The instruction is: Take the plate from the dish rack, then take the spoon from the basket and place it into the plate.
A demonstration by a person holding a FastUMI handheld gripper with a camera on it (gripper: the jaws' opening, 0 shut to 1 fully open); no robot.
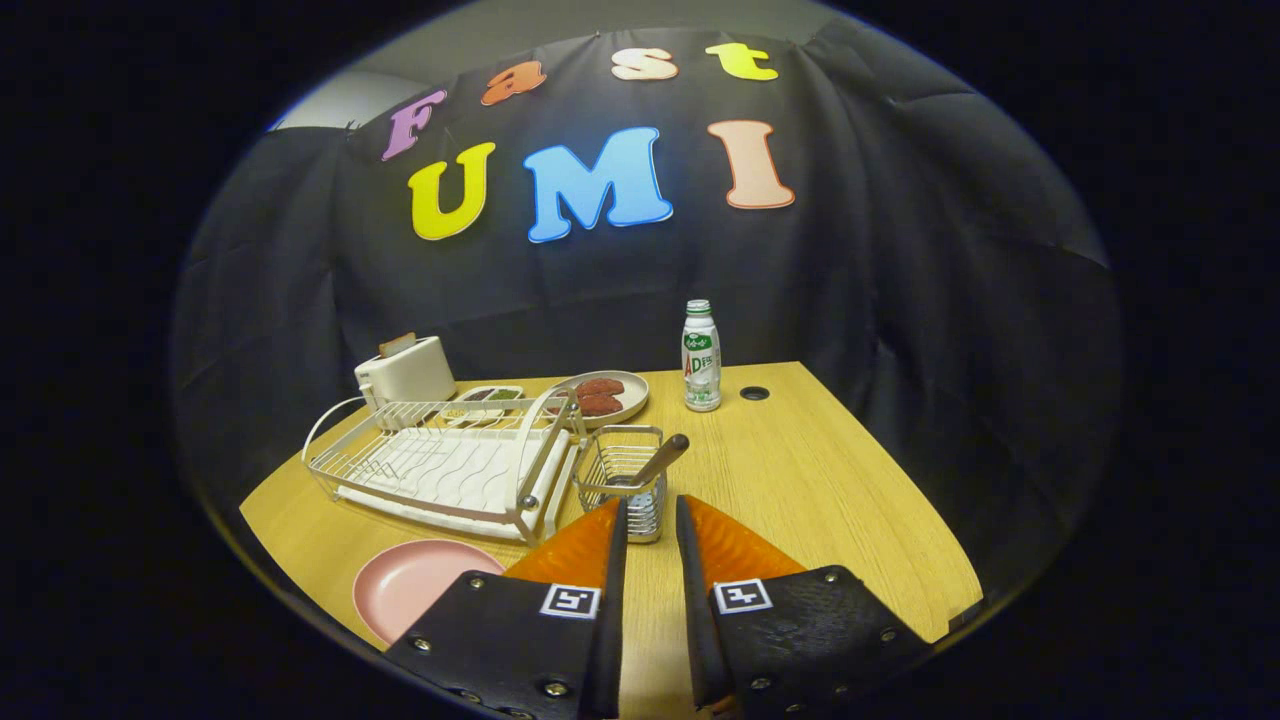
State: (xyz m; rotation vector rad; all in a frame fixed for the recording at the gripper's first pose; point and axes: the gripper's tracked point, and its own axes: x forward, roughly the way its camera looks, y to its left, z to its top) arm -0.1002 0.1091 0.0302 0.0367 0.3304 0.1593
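A pink plate (pixel 415 580) lies flat on the wooden table, left of my fingers and in front of the white wire dish rack (pixel 445 470), whose slots hold nothing. Hung on the rack's right end is a small wire basket (pixel 625 475); a spoon (pixel 655 462) stands in it, its brown handle leaning up to the right. My gripper (pixel 651 512) sits just short of the basket, orange fingers open by a narrow gap with nothing between them. The basket's lower part shows in that gap.
Behind the rack stand a white toaster (pixel 405 370), a small tray with food (pixel 485 397) and a beige plate with red patties (pixel 610 395). A white bottle (pixel 701 358) stands further right, next to a dark hole (pixel 755 393) in the table.
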